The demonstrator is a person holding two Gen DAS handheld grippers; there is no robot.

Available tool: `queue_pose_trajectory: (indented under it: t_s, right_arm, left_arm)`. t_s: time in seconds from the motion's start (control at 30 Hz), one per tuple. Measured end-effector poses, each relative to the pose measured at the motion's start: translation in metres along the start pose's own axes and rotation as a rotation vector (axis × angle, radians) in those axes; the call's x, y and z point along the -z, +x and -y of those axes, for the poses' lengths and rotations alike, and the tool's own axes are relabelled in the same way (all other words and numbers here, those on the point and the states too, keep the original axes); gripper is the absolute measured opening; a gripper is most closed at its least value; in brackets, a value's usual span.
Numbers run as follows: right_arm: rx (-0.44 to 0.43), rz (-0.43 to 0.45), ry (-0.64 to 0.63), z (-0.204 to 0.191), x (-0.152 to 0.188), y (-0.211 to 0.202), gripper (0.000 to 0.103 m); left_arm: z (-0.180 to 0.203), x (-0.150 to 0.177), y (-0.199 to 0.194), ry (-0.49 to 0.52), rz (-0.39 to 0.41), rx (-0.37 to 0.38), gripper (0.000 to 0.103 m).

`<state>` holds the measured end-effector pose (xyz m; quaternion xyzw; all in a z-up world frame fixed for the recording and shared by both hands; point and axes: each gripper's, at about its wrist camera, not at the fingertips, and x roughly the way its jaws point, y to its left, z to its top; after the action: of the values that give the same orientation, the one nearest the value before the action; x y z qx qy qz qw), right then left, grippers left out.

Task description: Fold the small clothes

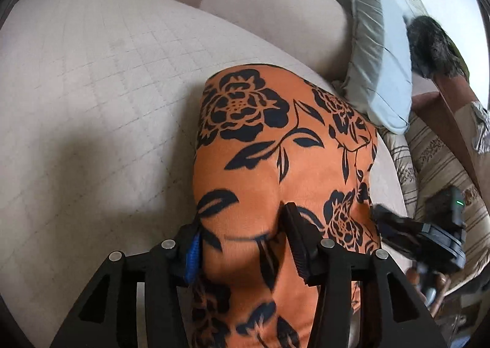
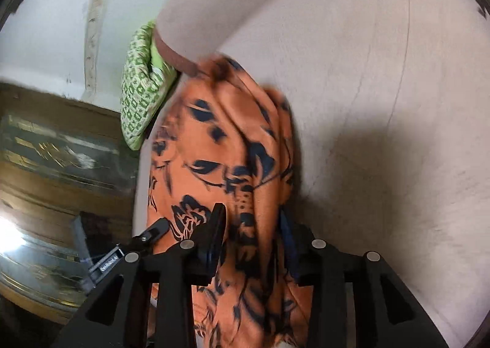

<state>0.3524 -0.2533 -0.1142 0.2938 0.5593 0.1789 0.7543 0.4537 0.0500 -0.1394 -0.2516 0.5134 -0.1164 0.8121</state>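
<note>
A: Okay, left to right. Left gripper (image 1: 242, 243) first?

B: Jaws stand apart, orange floral garment (image 1: 275, 170) runs up between them. The fingers (image 1: 298, 253) don't look pressed on it, cloth just bulges through the gap. Garment lies on the beige quilted sofa seat (image 1: 92, 103), far end near the grey pillow (image 1: 376, 72).

A: Right gripper (image 2: 254, 243)?

B: Same story. Jaws apart, same cloth bunched between them in loose ridges. That view is smeared, so whether a pad grazes the fabric I can't say for sure. Green patterned cushion (image 2: 137, 96) sits just beside the garment's far end there.

A: Step in hand?

B: I'd judge it's laying down a fold, both ends being let go on the seat.

A: Doing it well means?

B: Lift both grippers straight off so the open fingers don't drag the cloth back. The right side is rumpled, so press or sweep those ridges flat before the next fold. Regrip at true corners, take one layer edge cleanly, keep both hands level so the fold line stays straight. Keep it off the seat's front edge, it could slide.
</note>
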Motion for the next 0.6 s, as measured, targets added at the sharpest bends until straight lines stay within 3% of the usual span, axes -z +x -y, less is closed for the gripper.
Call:
queue_pose_trajectory:
  t_s: [0.1, 0.2, 0.23, 0.27, 0.3, 0.33, 0.43, 0.47, 0.53, 0.6]
  right_arm:
    - [0.026, 0.021, -0.06, -0.016, 0.021, -0.024, 0.041]
    - [0.095, -0.009, -0.083, -0.013, 0.051, -0.024, 0.04]
    - [0.112, -0.026, -0.085, -0.009, 0.059, -0.021, 0.038]
    - [0.139, -0.037, -0.093, -0.007, 0.066, -0.016, 0.028]
    - [0.168, -0.036, -0.117, -0.006, 0.072, -0.013, 0.02]
    - [0.186, -0.022, -0.137, -0.008, 0.071, -0.01, 0.019]
    - [0.216, 0.002, -0.143, -0.015, 0.065, -0.015, 0.009]
    - [0.214, 0.025, -0.156, -0.022, 0.066, -0.025, 0.009]
    - [0.238, 0.064, -0.189, -0.027, 0.073, -0.037, 0.008]
    - [0.264, -0.006, -0.144, -0.009, 0.082, -0.015, 0.008]
  left_arm:
    - [-0.006, 0.016, -0.018, -0.04, -0.002, 0.01, 0.047]
    - [-0.002, 0.043, -0.041, -0.02, 0.017, -0.045, 0.047]
    - [-0.007, 0.058, -0.05, -0.035, 0.025, -0.036, 0.047]
    - [-0.012, 0.068, -0.055, -0.052, 0.028, -0.025, 0.047]
    - [-0.017, 0.079, -0.06, -0.078, 0.03, -0.011, 0.038]
    - [-0.024, 0.087, -0.059, -0.099, 0.026, -0.001, 0.026]
    - [-0.025, 0.095, -0.059, -0.1, 0.02, -0.02, 0.014]
    - [-0.022, 0.097, -0.066, -0.088, 0.047, -0.007, 0.013]
    - [-0.019, 0.102, -0.069, -0.033, 0.069, -0.052, 0.013]
    - [-0.021, 0.106, -0.053, -0.02, 0.024, -0.106, 0.013]
